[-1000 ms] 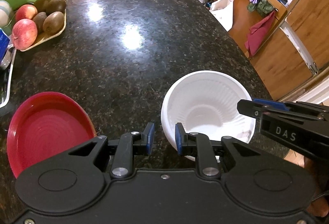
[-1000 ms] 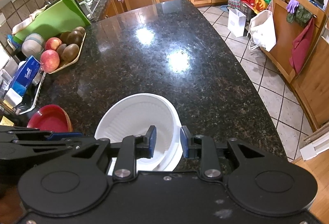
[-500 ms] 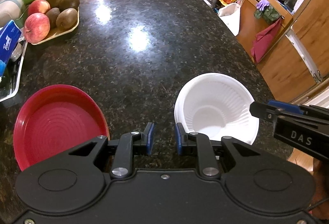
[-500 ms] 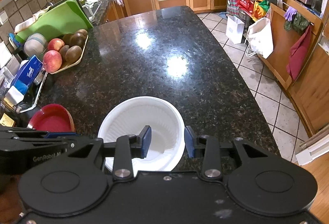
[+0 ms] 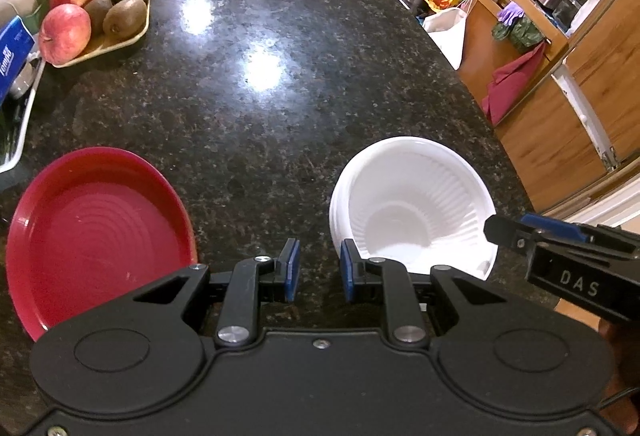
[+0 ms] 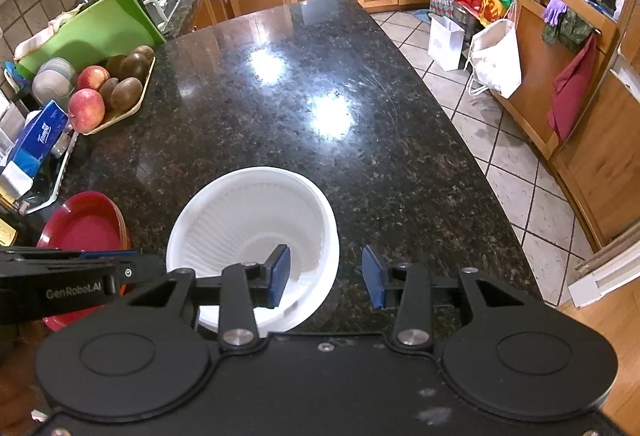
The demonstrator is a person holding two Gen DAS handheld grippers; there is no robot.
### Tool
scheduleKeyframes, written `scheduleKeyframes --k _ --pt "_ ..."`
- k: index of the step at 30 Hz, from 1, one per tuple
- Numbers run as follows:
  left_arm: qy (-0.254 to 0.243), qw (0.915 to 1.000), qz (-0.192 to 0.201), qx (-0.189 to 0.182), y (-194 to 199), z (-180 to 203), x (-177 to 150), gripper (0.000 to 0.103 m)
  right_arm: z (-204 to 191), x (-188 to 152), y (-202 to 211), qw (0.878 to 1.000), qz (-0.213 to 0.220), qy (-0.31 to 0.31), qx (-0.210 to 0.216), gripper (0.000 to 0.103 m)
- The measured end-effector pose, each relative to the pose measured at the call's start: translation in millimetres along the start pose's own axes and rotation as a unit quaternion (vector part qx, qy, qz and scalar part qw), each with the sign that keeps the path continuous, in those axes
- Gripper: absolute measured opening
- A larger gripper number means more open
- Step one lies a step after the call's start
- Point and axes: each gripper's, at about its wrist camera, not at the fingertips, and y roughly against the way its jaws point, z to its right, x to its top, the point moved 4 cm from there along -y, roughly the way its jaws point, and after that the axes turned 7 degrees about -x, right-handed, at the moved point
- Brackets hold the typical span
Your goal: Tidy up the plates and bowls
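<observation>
Left wrist view: the left gripper (image 5: 316, 270) has its tongs slightly apart, holding nothing, above the counter (image 5: 256, 107). The red plate (image 5: 96, 232) lies at 9 o'clock of it, the white bowl (image 5: 412, 203) at 2 o'clock. A fruit tray (image 5: 100, 47) sits at 10 o'clock. Right wrist view: the right gripper (image 6: 324, 278) has its tongs wide apart, one finger (image 6: 279, 276) over the bowl (image 6: 252, 220), the other beyond the rim; contact cannot be told. The plate (image 6: 80, 232) lies at 9 o'clock.

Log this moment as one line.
left gripper: open, empty | right gripper: open, straddling white bowl rim | red plate: on counter
</observation>
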Motion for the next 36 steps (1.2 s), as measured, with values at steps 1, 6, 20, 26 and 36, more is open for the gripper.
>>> scheduleKeyframes --k 1,6,20,26,36 --pt "0.003 1.0000 0.000 -0.002 -1 0 1 0.029 0 0 -1 1.000 -0.001 0.000 0.000 0.044" --pt "0.014 0.9998 -0.001 -0.012 -7 0 6 0.029 2 4 -7 1.000 -0.009 -0.005 -0.001 0.047" --pt "-0.019 0.9996 0.012 -0.019 -11 14 11 0.029 5 10 -26 0.999 -0.025 -0.001 0.021 0.047" --pt "-0.045 0.9990 0.005 0.001 -20 25 12 0.029 4 10 -37 0.999 -0.039 0.008 0.029 0.046" --pt "-0.037 0.9993 -0.004 -0.001 -23 19 14 0.029 6 9 -51 0.998 -0.056 0.016 0.039 0.045"
